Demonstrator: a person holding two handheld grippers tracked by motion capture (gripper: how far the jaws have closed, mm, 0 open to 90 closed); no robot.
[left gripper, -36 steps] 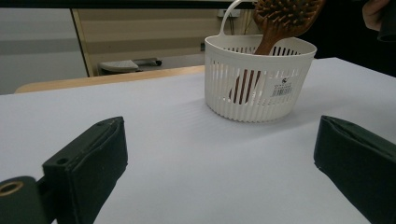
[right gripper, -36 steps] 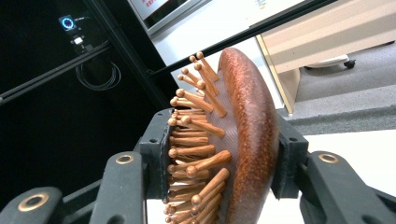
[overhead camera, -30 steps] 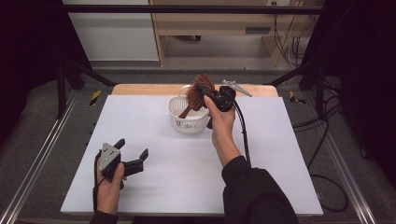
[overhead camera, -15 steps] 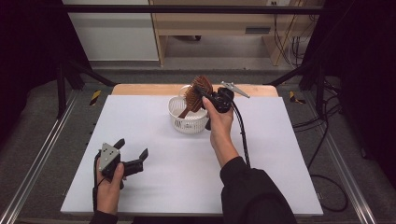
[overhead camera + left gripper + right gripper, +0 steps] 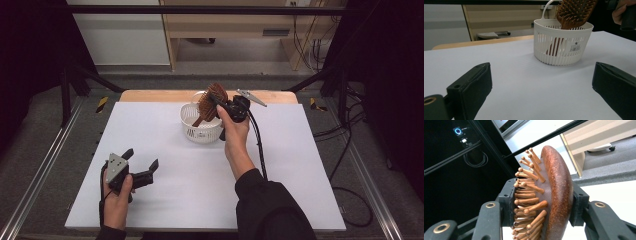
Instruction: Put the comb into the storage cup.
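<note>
A wooden hairbrush (image 5: 211, 102) with peg bristles stands tilted in a white slatted basket (image 5: 199, 130) at the back middle of the table, handle down inside it. My right gripper (image 5: 216, 101) is shut on the brush head (image 5: 554, 195), one pad on the bristles, the other on the rounded back. In the left gripper view the basket (image 5: 562, 53) and brush (image 5: 574, 11) sit ahead to the right. My left gripper (image 5: 141, 160) rests low at the front left of the white tabletop (image 5: 165, 165), jaws wide apart with nothing between them.
A wooden strip (image 5: 150, 95) edges the table's far side. Metal rails (image 5: 40, 175) run along the left, and cables (image 5: 350, 150) trail on the floor at the right. A cabinet (image 5: 225, 25) stands behind the table.
</note>
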